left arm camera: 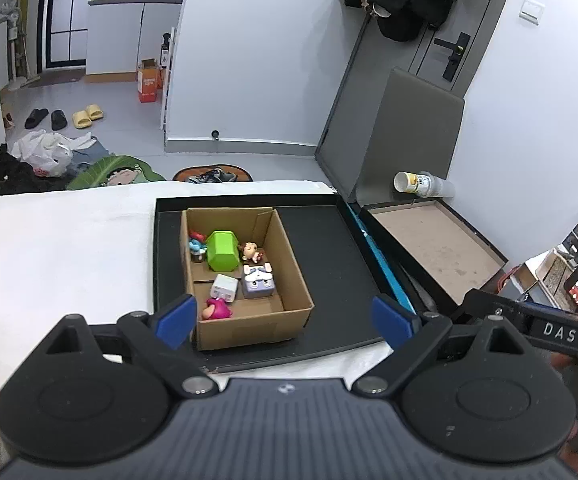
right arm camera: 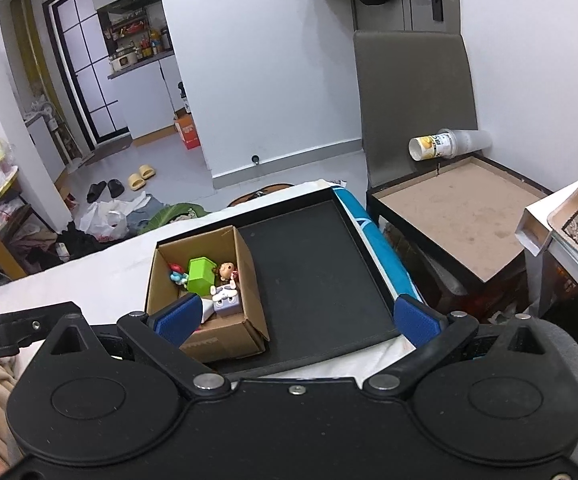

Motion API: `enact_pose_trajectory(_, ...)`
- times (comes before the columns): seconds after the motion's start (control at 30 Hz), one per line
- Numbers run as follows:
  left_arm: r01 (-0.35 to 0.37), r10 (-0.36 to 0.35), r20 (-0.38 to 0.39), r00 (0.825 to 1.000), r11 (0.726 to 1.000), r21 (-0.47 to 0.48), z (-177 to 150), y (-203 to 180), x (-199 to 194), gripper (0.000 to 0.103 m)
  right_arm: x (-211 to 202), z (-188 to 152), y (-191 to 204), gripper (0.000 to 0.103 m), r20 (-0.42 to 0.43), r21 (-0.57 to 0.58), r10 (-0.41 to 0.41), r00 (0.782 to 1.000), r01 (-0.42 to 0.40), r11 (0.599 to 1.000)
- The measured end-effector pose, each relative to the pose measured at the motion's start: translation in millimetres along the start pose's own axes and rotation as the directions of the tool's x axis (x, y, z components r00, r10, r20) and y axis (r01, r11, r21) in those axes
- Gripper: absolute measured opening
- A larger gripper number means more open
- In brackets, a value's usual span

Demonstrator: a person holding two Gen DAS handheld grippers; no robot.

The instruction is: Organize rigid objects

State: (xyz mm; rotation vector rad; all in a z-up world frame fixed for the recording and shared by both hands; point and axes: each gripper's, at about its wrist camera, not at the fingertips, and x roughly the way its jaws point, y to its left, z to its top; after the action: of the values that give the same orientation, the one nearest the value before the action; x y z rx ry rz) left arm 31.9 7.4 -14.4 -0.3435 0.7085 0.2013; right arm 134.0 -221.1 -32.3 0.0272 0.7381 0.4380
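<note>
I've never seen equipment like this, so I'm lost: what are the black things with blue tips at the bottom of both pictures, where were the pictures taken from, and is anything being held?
There is no robot here. A person holds two hand-held grippers, each with a camera that looks forward along its jaws. One picture comes from the left gripper, the other from the right gripper. The blue tips are the jaws' pads. Both sets of jaws stand wide open and hold nothing.

Ahead lies a black tray on a white cloth. In it sits a cardboard box holding small toys: a green block, a doll figure, a blue figure, a purple cube, a white cube and a pink toy.
</note>
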Motion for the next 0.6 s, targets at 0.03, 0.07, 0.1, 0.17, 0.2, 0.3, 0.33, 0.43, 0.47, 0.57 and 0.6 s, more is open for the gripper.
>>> enact_pose_trajectory(0.03,-0.003,0.003,0.005,1.000,1.000,0.004,-0.9,0.1,-1.9,0.093,-0.2,0.0,-0.1,0.103,-0.006,0.003,0.001,1.000,-0.001,1.000)
enact_pose_trajectory(0.07,-0.006,0.006,0.011,1.000,1.000,0.011,-1.6,-0.2,-3.5,0.093,-0.4,-0.1,0.1,0.103,-0.012,0.004,-0.001,1.000,0.001,1.000)
enact_pose_trajectory(0.1,-0.010,0.010,0.016,1.000,1.000,0.019,-2.1,-0.5,-5.3,0.093,-0.7,-0.3,0.5,0.103,-0.016,0.003,-0.006,1.000,0.006,1.000)
enact_pose_trajectory(0.17,-0.020,0.019,0.018,1.000,0.999,0.027,-2.8,-1.0,-6.9,0.093,-2.0,-0.3,1.4,0.103,-0.015,-0.001,-0.011,1.000,0.011,1.000)
enact_pose_trajectory(0.2,-0.022,0.021,0.019,1.000,0.999,0.028,-2.8,-0.7,-7.8,0.093,-2.5,0.1,2.1,0.103,-0.015,-0.003,-0.015,1.000,0.014,1.000)
enact_pose_trajectory(0.3,-0.018,0.018,0.024,1.000,1.000,0.022,-1.8,0.5,-9.0,0.093,-5.2,-0.4,3.9,0.103,-0.011,-0.005,-0.019,1.000,0.019,1.000)
enact_pose_trajectory(0.33,-0.019,0.019,0.025,1.000,1.000,0.022,-2.1,-0.1,-9.1,0.093,-6.4,-0.5,5.2,0.103,-0.007,-0.011,-0.020,1.000,0.020,1.000)
enact_pose_trajectory(0.43,-0.018,0.017,0.028,0.999,1.000,0.023,-2.6,-0.7,-10.4,0.093,-9.2,-1.4,8.6,0.103,0.002,-0.030,-0.028,1.000,0.028,0.999)
enact_pose_trajectory(0.47,-0.017,0.016,0.027,1.000,1.000,0.023,-2.7,-0.4,-10.7,0.093,-9.5,-0.8,8.2,0.103,0.000,-0.027,-0.024,1.000,0.024,0.999)
enact_pose_trajectory(0.57,-0.017,0.016,0.028,0.999,1.000,0.025,-3.2,0.1,-12.0,0.093,-10.3,-0.9,8.2,0.103,0.001,-0.021,-0.028,1.000,0.028,0.999)
enact_pose_trajectory(0.6,-0.018,0.017,0.028,0.999,1.000,0.026,-3.2,0.3,-12.3,0.093,-9.9,-0.9,8.1,0.103,0.000,-0.021,-0.030,1.000,0.030,0.999)
